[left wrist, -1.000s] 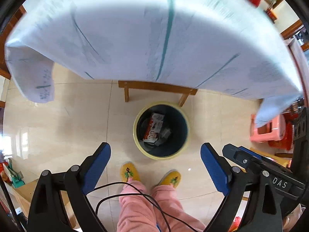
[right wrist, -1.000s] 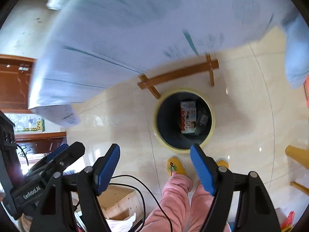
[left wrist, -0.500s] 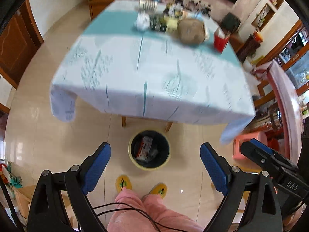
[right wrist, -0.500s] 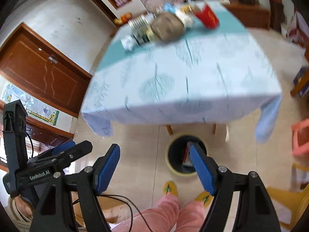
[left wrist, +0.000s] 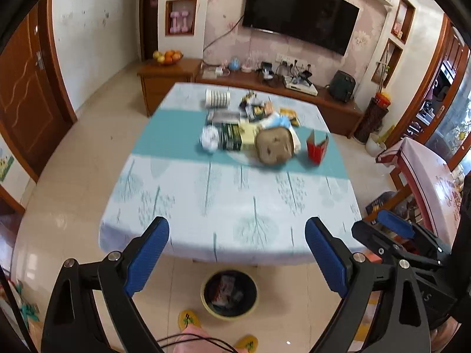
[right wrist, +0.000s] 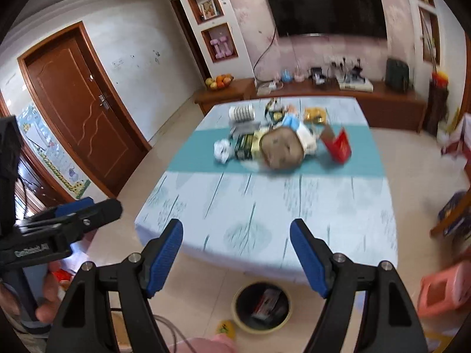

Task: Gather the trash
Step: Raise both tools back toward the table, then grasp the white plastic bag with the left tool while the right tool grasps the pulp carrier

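Left hand-held gripper [left wrist: 237,236] and right hand-held gripper [right wrist: 237,236]: both released, empty, aimed at trash pile [left wrist: 250,135] mid-desk [left wrist: 235,206], well apart. Bin [left wrist: 229,297] on floor at desk's near edge, handy for drops; holds wrappers.

- A black flat television [left wrist: 300,11] hangs on the pink floral wall
- A long brown wooden sideboard [left wrist: 265,81] stands below it
- A bowl of orange and yellow fruit [left wrist: 167,56] sits on its left end
- A brown panelled wooden door [right wrist: 79,108] is shut
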`<state>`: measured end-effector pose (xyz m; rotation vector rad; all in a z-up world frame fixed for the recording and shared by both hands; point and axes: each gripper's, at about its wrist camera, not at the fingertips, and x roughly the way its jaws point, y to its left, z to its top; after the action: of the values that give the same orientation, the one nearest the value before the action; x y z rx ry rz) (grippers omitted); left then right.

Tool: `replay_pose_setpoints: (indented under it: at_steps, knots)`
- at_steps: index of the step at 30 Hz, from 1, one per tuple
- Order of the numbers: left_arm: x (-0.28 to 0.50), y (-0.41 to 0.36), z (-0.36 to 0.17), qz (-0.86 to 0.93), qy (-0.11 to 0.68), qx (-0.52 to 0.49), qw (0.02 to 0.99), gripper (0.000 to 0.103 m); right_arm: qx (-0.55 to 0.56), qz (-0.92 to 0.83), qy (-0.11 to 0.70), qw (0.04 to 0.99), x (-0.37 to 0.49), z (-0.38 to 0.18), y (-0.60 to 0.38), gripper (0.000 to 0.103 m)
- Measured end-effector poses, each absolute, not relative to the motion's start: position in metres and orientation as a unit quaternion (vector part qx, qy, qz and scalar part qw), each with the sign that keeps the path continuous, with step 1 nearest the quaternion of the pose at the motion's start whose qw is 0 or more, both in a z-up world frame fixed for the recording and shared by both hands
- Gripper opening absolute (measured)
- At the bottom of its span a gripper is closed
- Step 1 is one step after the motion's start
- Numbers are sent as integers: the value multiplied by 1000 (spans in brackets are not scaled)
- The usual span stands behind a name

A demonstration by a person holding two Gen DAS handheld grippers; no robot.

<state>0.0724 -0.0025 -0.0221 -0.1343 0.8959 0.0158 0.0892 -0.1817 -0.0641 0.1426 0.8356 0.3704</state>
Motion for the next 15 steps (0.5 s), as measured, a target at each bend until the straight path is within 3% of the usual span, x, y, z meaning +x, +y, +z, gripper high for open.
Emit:
replay_pose_setpoints:
  at_steps: [6, 15]
  knots:
    - [137, 20, -34, 4, 444, -52, 895, 93, 23, 147, 400, 904, 153, -72, -159, 81]
    - [293, 65, -105, -57, 519, -27, 852, 93, -7, 44, 422, 906, 261, -124, -119, 83]
